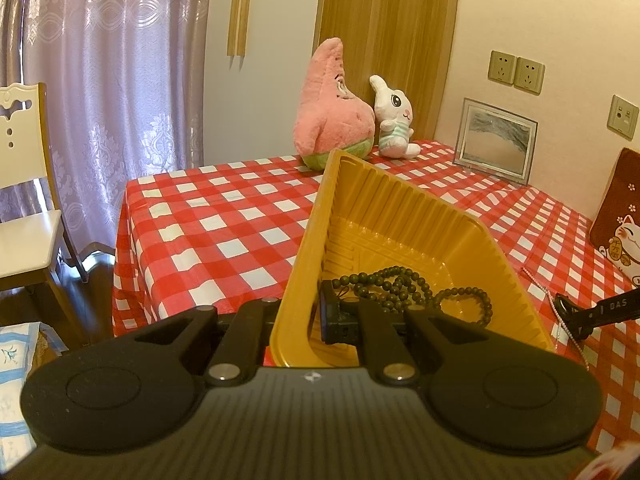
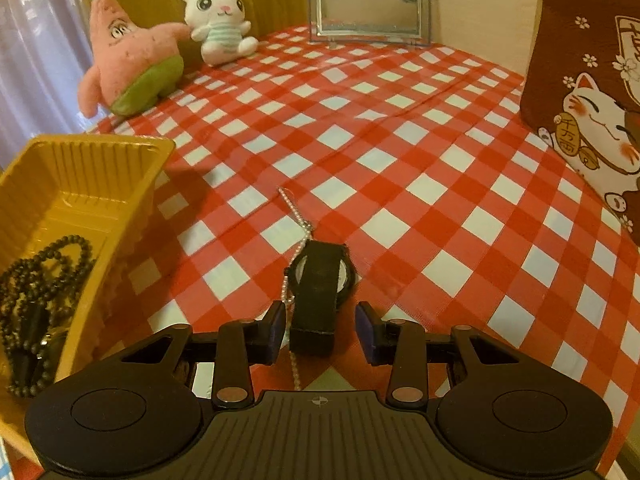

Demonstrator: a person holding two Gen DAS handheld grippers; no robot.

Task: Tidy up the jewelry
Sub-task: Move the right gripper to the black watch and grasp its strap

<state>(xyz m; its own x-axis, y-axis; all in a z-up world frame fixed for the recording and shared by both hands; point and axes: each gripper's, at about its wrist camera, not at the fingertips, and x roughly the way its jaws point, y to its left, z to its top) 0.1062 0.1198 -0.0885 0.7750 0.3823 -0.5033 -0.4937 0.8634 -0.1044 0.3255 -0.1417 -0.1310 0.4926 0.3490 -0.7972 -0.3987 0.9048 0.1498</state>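
My left gripper is shut on the near rim of a yellow plastic tray and holds it tilted. A dark bead necklace lies inside the tray; it also shows in the right wrist view, in the tray at the left. My right gripper is open, its fingers on either side of a black wristwatch lying on the red-checked tablecloth. A thin pearl chain lies beside and under the watch. The watch and chain also show in the left wrist view.
A pink star plush and a white bunny plush sit at the table's far left. A glass picture frame stands at the back wall. A brown lucky-cat cushion leans at the right. A white chair stands left of the table.
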